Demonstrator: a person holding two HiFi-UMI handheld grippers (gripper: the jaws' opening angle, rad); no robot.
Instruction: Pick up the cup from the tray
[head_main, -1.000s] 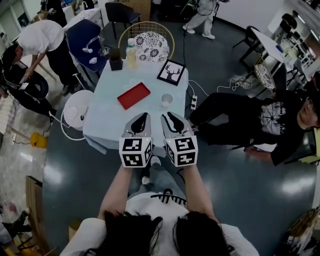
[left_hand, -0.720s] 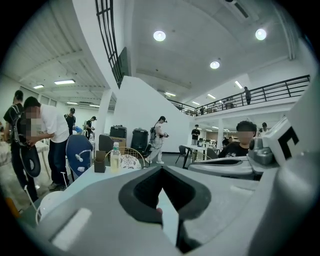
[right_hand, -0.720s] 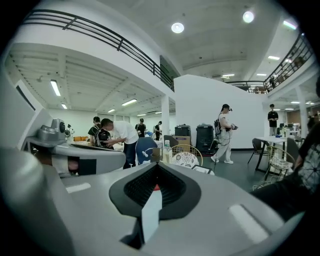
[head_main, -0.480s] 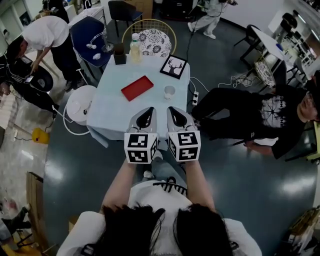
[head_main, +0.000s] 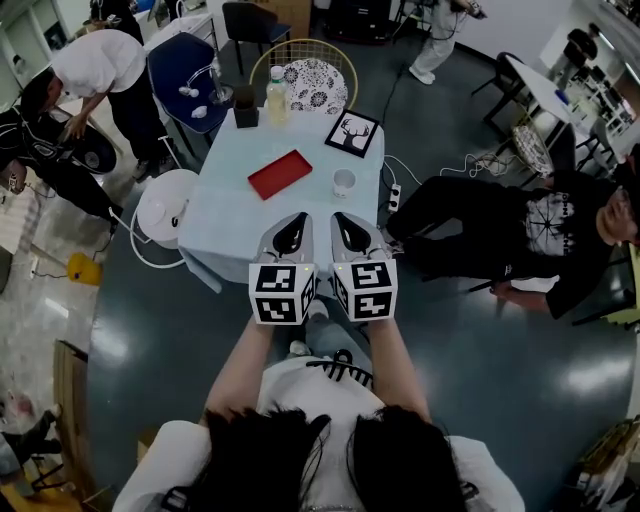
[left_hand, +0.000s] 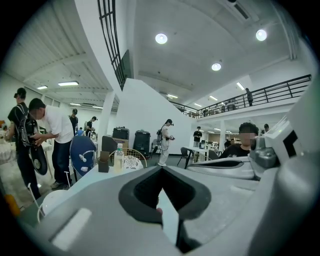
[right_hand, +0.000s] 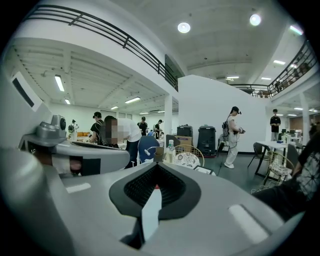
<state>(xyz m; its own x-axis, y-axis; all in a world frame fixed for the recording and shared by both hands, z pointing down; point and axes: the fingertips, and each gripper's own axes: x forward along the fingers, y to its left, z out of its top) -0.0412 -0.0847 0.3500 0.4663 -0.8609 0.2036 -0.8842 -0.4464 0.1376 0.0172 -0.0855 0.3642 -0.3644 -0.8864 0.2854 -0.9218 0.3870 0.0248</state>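
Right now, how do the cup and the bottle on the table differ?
The cup is short, white and open-topped; the bottle is tall, clear, yellowish inside and capped. The cup stands near the table's right edge, beside the red tray; the bottle stands at the far edge. Both are upright on the table, neither on the tray.

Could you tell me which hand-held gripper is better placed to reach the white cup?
Probably the right hand-held gripper: the cup stands almost straight ahead of it, right of the red tray; the left hand-held gripper faces the tray.
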